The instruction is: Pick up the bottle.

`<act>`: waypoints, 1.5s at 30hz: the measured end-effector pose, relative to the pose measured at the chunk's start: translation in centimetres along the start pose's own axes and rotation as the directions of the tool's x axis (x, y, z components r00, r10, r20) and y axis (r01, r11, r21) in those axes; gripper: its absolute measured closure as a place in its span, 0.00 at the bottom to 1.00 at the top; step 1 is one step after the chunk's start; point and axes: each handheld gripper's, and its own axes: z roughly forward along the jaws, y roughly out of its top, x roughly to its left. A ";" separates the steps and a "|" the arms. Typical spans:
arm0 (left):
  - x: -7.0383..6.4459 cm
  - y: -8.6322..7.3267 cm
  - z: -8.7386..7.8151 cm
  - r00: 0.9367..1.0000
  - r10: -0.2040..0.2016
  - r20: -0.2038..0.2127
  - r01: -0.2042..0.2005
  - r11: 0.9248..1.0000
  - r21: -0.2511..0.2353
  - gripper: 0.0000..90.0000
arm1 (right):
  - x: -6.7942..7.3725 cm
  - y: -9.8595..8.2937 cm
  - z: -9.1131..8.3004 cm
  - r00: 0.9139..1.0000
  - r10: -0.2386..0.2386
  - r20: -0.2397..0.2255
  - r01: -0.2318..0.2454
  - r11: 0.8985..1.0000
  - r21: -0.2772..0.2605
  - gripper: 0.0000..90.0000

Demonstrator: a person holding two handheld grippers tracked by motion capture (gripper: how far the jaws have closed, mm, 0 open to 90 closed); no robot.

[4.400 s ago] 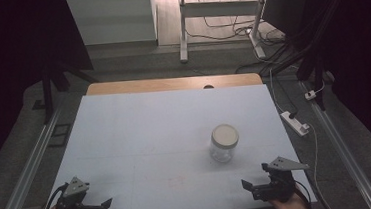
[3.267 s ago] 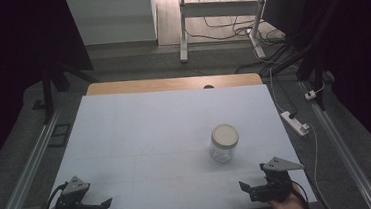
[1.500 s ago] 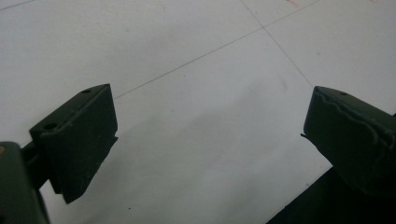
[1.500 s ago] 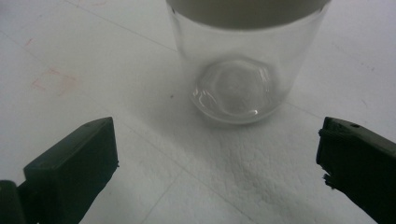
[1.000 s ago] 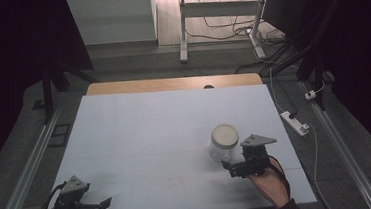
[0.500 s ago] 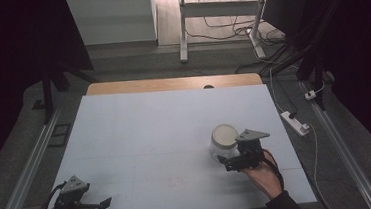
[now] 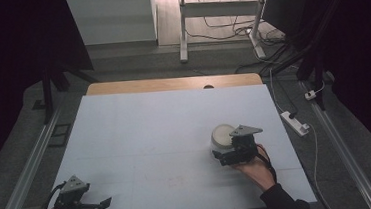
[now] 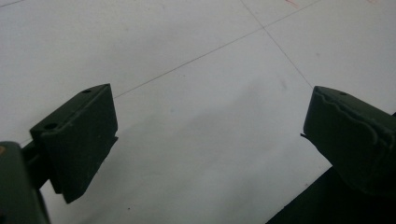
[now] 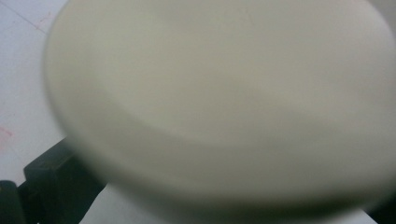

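**A:** Where does the jar (image 7: 222, 136) stand?

**B:** Upright on the white table (image 7: 140, 133), right of centre and a little toward the person's side. Its pale lid faces up, so its long axis is vertical.

**A:** And which gripper is nearer?

**B:** The right gripper (image 7: 227, 156), by far. In the high view it sits just beside the jar on the near side, its jaws pointing left, with the hand (image 7: 256, 171) behind it. The jar lies just ahead of the tool and slightly away from the person.

**A:** Is it gripping?

**B:** I cannot tell. In the right gripper view the blurred lid (image 9: 224, 102) looms close above the jaws, with one jaw visible low at the left edge and the other barely at the right corner. That hints at jaws spread about the jar, but contact is hidden.

**A:** The left gripper (image 7: 93, 206)?

**B:** Well apart, at the table's near-left corner. Its own view shows the jaws spread wide over bare table (image 8: 196, 93), holding nothing.

**A:** So the next move turns on what?

**B:** Probably on closing squarely across the jar's upright body.
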 end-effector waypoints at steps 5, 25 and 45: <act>0.0 0.0 0.0 1.000 -0.001 -0.001 0.001 1.000 -0.001 0.05 | -0.1 0.1 0.4 1.000 0.002 -0.011 -0.002 1.000 0.005 0.00; 0.0 0.0 0.0 1.000 0.003 0.002 -0.003 1.000 -0.001 0.05 | 0.2 0.2 0.4 1.000 -0.009 0.024 0.009 1.000 0.006 0.06; 0.0 0.0 0.0 1.000 0.003 0.005 -0.003 1.000 -0.001 0.05 | 0.7 0.7 -0.5 1.000 -0.007 0.006 0.007 1.000 -0.026 0.07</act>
